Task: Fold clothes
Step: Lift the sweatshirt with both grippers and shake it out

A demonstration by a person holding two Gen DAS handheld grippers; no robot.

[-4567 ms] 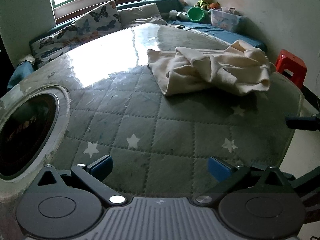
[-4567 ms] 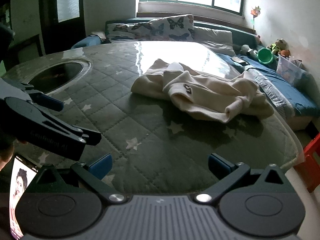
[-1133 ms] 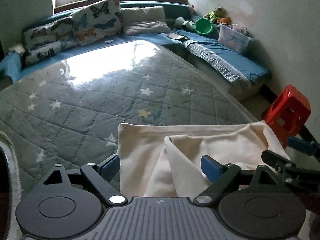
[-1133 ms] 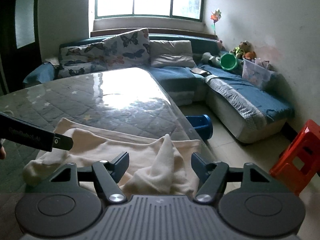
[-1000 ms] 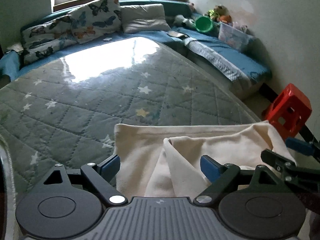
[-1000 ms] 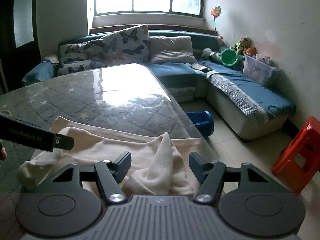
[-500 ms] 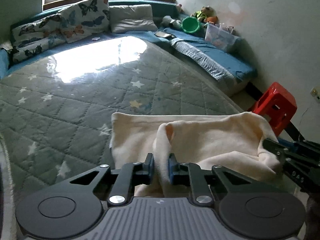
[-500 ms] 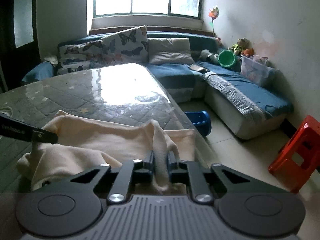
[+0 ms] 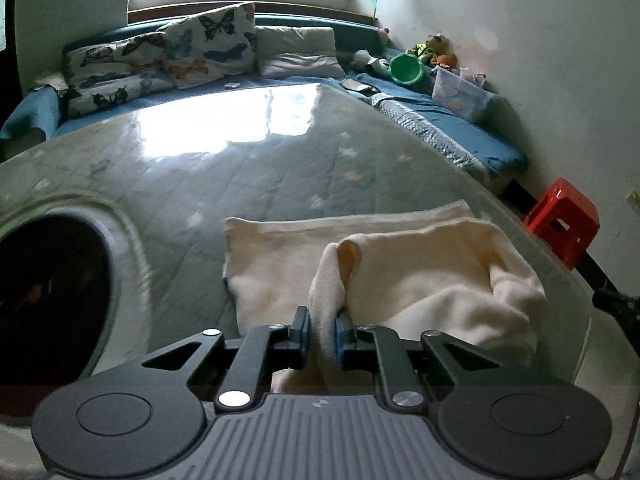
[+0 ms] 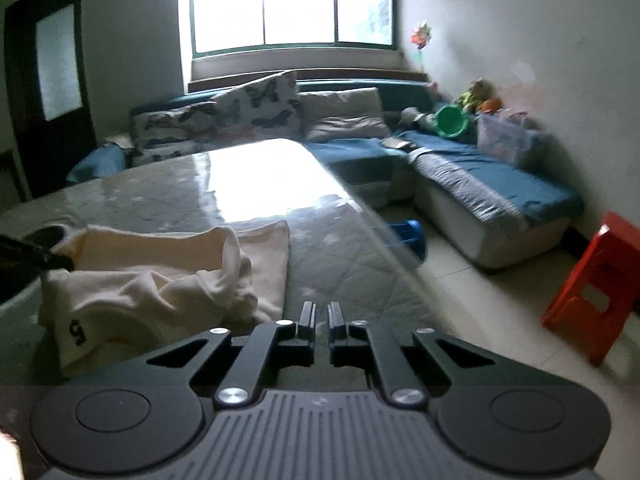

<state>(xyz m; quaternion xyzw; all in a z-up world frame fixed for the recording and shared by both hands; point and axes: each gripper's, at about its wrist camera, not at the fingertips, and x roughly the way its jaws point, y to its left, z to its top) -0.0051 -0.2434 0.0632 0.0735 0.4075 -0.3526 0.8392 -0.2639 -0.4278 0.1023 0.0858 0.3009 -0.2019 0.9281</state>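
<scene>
Half a second ago my right claw [image 10: 321, 318] pinched a fold of the cream garment [image 9: 420, 276]; now its jaws are nearly together with nothing between them, and the cloth lies to its left on the quilted table [image 9: 280, 176]. My left claw [image 9: 322, 334] still grips a bunched ridge of the garment near the table's right edge.

left gripper [image 9: 322, 330]: black angular linkage arms, blue pads on the fingers [image 9: 341, 334], silver screws at the pivots, two round black discs, grey ribbed housing | right gripper [image 10: 321, 320]: same black linkage, silver screws, round discs, grey ribbed housing
</scene>
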